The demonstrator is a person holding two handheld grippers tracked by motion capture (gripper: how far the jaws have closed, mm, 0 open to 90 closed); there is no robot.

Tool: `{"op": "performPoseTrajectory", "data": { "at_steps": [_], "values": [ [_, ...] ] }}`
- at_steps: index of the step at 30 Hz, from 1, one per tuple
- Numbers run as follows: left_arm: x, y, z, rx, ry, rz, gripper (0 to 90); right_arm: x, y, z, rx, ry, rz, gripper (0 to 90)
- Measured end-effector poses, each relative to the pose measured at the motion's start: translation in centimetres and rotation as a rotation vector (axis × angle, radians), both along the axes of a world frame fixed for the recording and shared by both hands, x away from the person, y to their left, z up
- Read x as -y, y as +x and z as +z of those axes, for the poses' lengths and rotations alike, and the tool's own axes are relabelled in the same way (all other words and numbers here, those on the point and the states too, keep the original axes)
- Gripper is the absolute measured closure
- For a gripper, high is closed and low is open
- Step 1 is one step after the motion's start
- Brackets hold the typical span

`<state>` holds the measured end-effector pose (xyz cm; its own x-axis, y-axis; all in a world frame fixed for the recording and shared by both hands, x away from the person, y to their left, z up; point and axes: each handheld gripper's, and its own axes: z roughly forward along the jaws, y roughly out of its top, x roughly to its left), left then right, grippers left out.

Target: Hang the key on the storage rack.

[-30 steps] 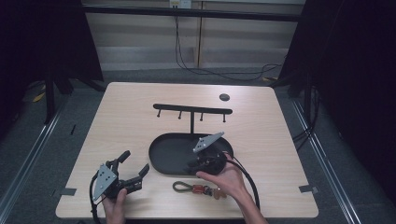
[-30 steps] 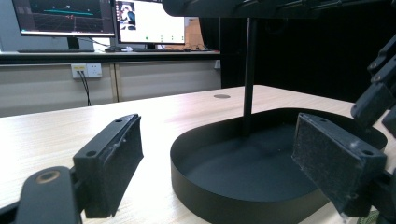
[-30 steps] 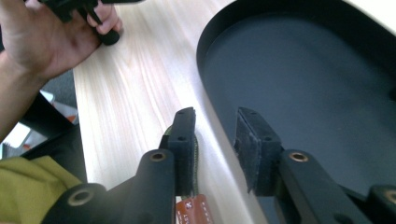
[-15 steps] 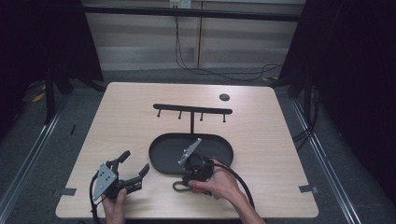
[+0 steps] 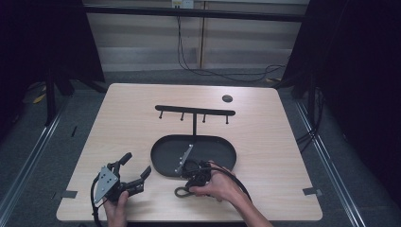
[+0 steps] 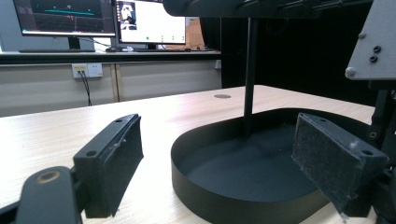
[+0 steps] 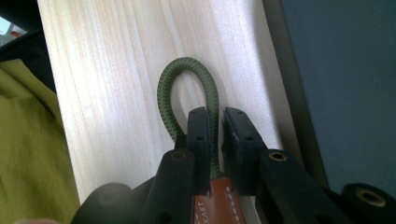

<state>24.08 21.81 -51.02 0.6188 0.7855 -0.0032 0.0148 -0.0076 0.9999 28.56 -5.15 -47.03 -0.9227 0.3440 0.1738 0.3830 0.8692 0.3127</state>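
High view: the right gripper [image 5: 189,185] bears down on a green cord loop [image 5: 181,191] on the table [image 5: 283,156], just before the black tray [image 5: 222,146]. Left gripper view: the left gripper [image 6: 224,163] gapes wide, holding nothing. Right gripper view: the jaws, just closing, pinch one strand of the braided loop [image 7: 170,88]; a brown leather tab [image 7: 219,203] lies beneath them.

Left gripper [image 5: 134,174]: black body, two black jaws with flat, dusty pads [image 6: 334,158], grey three-cornered plate with dark screws.
Right gripper [image 7: 215,135]: black jaws, brass-coloured screw holes on the arms.
Cable: black, looping from right gripper.
Clothing: forearms bare; yellow-green fabric, perhaps a shirt.
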Motion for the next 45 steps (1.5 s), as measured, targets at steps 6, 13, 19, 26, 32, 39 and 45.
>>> {"op": "performPoseTrajectory", "data": {
  "at_steps": [6,13,19,26,32,39,45],
  "values": [
    [0.0,0.0,0.0,-0.001,0.001,-0.005,15.8,-1.1,-0.1,0.2,0.018,-0.080,0.030,84.5],
    [0.0,0.0,0.0,-0.002,0.001,-0.004,15.8,-1.2,0.4,0.2,-0.011,-0.088,0.020,85.2],
    [0.0,0.0,0.0,-0.002,0.001,-0.004,15.8,-1.7,0.4,0.5,-0.006,-0.124,0.043,85.9],
    [0.0,0.0,0.0,-0.003,0.001,-0.005,15.9,-1.1,1.0,1.5,-0.014,-0.086,0.022,85.9],
    [0.0,0.0,0.0,-0.003,0.002,-0.006,15.8,0.2,0.9,2.9,-0.008,-0.053,-0.011,85.9],
    [0.0,0.0,0.0,-0.002,0.001,-0.006,15.8,1.2,1.3,4.3,-0.003,-0.048,-0.024,85.9],
    [0.0,0.0,0.0,-0.002,0.001,-0.006,15.8,1.7,1.3,6.1,0.026,-0.046,-0.030,85.9]
  ]
}}
